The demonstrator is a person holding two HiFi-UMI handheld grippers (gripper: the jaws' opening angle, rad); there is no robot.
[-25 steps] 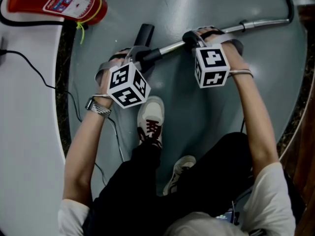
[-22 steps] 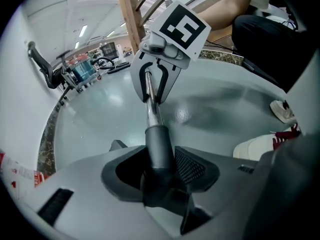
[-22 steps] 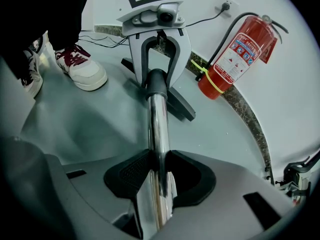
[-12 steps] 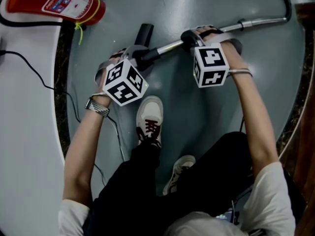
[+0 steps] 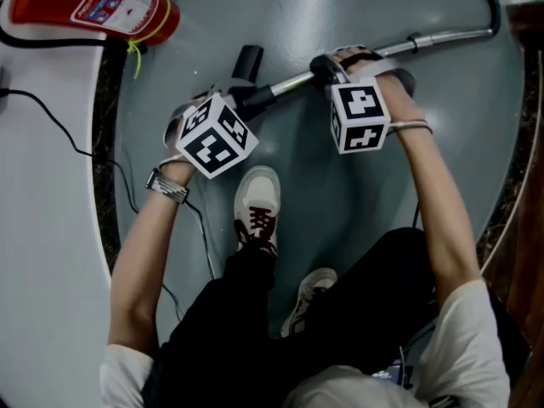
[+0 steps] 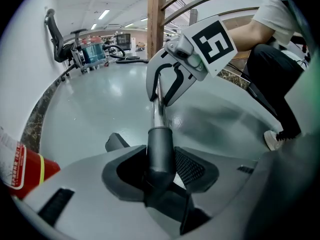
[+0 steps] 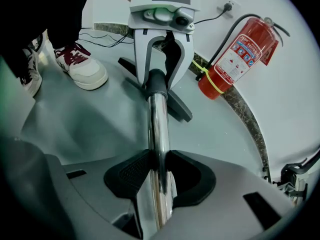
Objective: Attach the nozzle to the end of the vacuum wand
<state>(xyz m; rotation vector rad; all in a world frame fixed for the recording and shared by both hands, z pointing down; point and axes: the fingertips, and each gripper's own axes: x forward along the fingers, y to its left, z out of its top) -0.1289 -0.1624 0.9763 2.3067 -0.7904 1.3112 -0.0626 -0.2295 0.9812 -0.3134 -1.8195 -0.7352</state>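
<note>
A chrome vacuum wand point(image 5: 442, 38) slants down from the upper right to the black nozzle point(image 5: 246, 62) on the grey floor. The nozzle's dark neck point(image 6: 160, 151) sits over the wand's end. My left gripper point(image 5: 240, 92) is shut on that neck, with a pad on each side of it. My right gripper point(image 5: 327, 65) is shut on the chrome wand point(image 7: 159, 149) a little way up the tube. From the right gripper view, the left gripper point(image 7: 159, 59) straddles the neck, and the flat nozzle head point(image 7: 175, 104) lies behind it.
A red fire extinguisher point(image 5: 102, 2) stands by the white wall at the upper left. A black cable point(image 5: 59, 126) trails along the wall. The person's shoes point(image 5: 259, 206) rest on the floor just below the grippers. A hose curves off at the upper right.
The left gripper has rolled about its own axis, and its marker cube shows a different tilt. The right gripper and the wand have kept still.
</note>
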